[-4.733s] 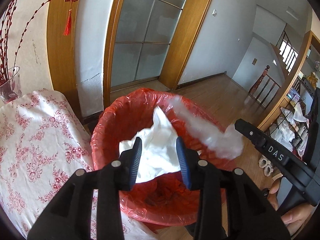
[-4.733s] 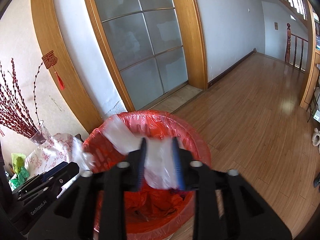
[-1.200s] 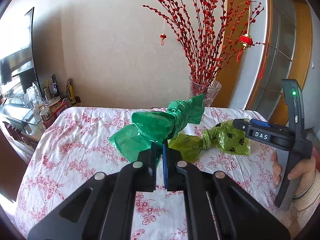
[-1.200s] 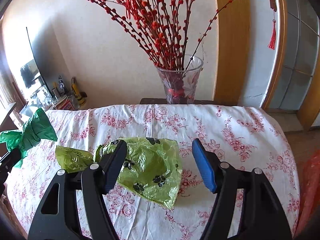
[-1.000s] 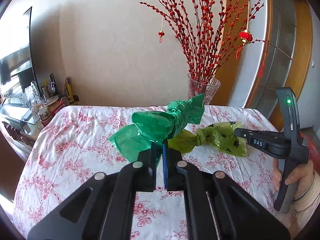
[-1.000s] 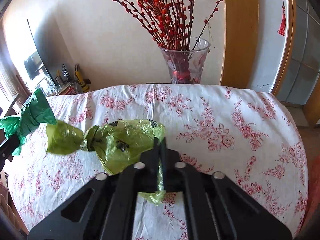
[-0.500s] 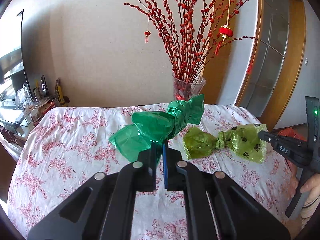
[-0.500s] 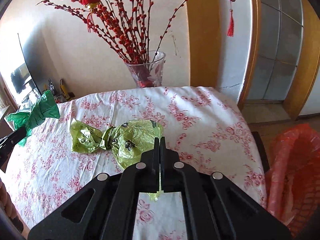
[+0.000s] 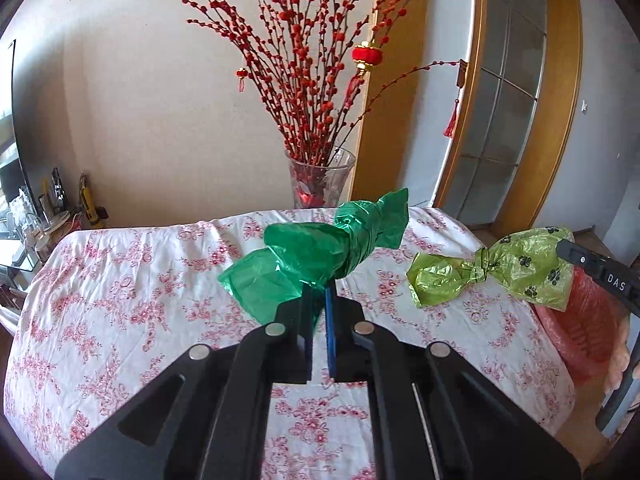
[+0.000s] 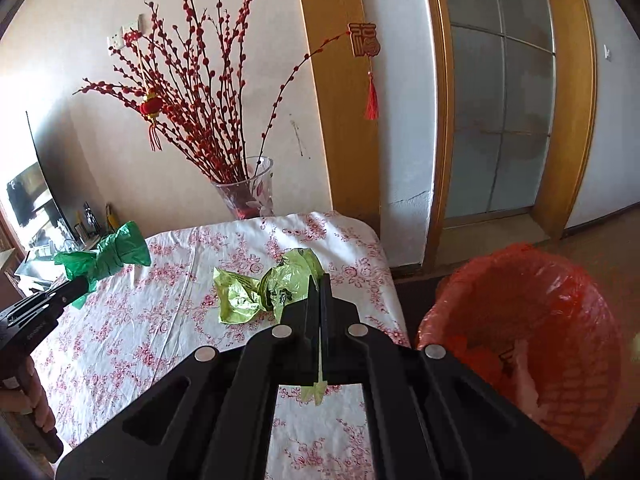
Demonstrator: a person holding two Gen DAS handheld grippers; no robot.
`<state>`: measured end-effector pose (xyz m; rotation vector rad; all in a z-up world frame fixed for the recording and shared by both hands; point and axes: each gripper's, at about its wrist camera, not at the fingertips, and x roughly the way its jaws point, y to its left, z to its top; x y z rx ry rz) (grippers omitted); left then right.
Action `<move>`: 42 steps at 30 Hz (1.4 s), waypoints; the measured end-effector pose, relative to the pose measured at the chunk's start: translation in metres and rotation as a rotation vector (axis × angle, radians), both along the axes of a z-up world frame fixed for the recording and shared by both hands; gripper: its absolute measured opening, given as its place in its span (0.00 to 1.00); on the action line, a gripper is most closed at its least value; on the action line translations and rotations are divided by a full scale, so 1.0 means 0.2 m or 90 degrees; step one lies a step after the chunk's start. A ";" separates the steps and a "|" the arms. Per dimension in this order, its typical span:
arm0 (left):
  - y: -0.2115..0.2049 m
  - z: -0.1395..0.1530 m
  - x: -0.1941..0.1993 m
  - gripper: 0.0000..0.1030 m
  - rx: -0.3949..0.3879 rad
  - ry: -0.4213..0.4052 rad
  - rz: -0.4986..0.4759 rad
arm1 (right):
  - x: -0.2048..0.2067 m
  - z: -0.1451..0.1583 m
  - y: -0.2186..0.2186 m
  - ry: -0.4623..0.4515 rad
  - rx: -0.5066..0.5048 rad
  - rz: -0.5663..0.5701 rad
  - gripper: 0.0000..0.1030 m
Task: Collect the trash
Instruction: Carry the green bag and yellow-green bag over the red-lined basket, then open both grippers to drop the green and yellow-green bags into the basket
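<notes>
My left gripper [image 9: 319,296] is shut on a dark green knotted plastic bag [image 9: 320,252] and holds it above the floral tablecloth [image 9: 120,300]. The bag also shows in the right wrist view [image 10: 106,258]. My right gripper [image 10: 320,284] is shut on a light green bag with paw prints [image 10: 264,290], held above the table's right part; it shows in the left wrist view [image 9: 496,270] too. The red-lined trash bin [image 10: 532,320] stands on the floor right of the table, with white trash inside.
A glass vase of red berry branches [image 9: 320,178] stands at the table's far edge by the wall. A cluttered side shelf [image 9: 44,216] is at the far left. A glass door in a wooden frame [image 10: 500,120] is behind the bin.
Both grippers have swung right with their bags held shut. The bin has come fuller into the right wrist view, and the light green bag is now lifted off the cloth.
</notes>
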<state>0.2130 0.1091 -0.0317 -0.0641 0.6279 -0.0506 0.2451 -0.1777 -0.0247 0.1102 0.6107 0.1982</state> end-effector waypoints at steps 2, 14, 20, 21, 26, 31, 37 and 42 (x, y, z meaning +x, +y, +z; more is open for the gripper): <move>-0.05 0.00 0.00 0.06 -0.001 -0.001 -0.014 | -0.03 0.03 -0.03 -0.009 0.001 -0.008 0.01; -0.38 0.06 0.02 0.06 0.001 -0.014 -0.089 | -0.19 0.13 -0.26 -0.039 0.006 -0.076 0.01; -0.54 0.07 0.04 0.06 -0.002 -0.015 -0.126 | -0.27 0.16 -0.41 -0.050 0.006 -0.128 0.01; -0.58 0.07 0.04 0.06 -0.002 -0.015 -0.132 | -0.28 0.17 -0.44 -0.053 0.005 -0.138 0.01; -0.75 0.08 0.03 0.06 -0.006 -0.016 -0.170 | -0.36 0.18 -0.60 -0.061 0.007 -0.195 0.01; -0.92 0.08 0.02 0.06 -0.013 -0.014 -0.205 | -0.44 0.18 -0.72 -0.070 -0.004 -0.250 0.01; -1.12 0.07 0.02 0.06 -0.021 -0.006 -0.243 | -0.51 0.18 -0.83 -0.078 -0.009 -0.298 0.01; -1.26 0.05 0.01 0.06 -0.018 0.002 -0.272 | -0.53 0.18 -0.90 -0.082 -0.005 -0.324 0.01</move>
